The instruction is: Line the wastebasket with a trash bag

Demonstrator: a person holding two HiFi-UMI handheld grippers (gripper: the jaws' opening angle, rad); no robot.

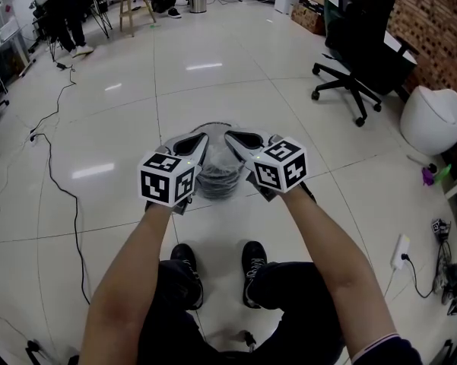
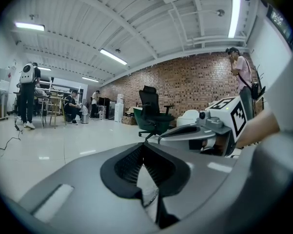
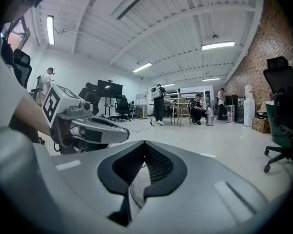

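You are holding both grippers side by side in front of you, pointing toward 12 o'clock, slightly nose-down. The left gripper (image 1: 190,144) is hanging over the basket's (image 1: 215,188) 9 o'clock side and the right gripper (image 1: 243,140) over its 3 o'clock side. The basket is standing on the floor (image 1: 213,67) at 12 o'clock from your 2 shoes (image 1: 186,268), showing in the gap between the 2 tools.

The left gripper (image 2: 143,147) is pinching fully closed, and a thin strip of the clear bag (image 2: 147,191) is showing between its pads. The right gripper (image 3: 145,145) is clamping shut the same way on another strip of bag (image 3: 135,189). The bag (image 1: 217,158) is showing pale across the basket's mouth; how far it is sitting inside, you cannot tell.

A chair (image 1: 357,59) is standing at 2 o'clock, and a cable (image 1: 57,173) is trailing across the floor at 9 o'clock.
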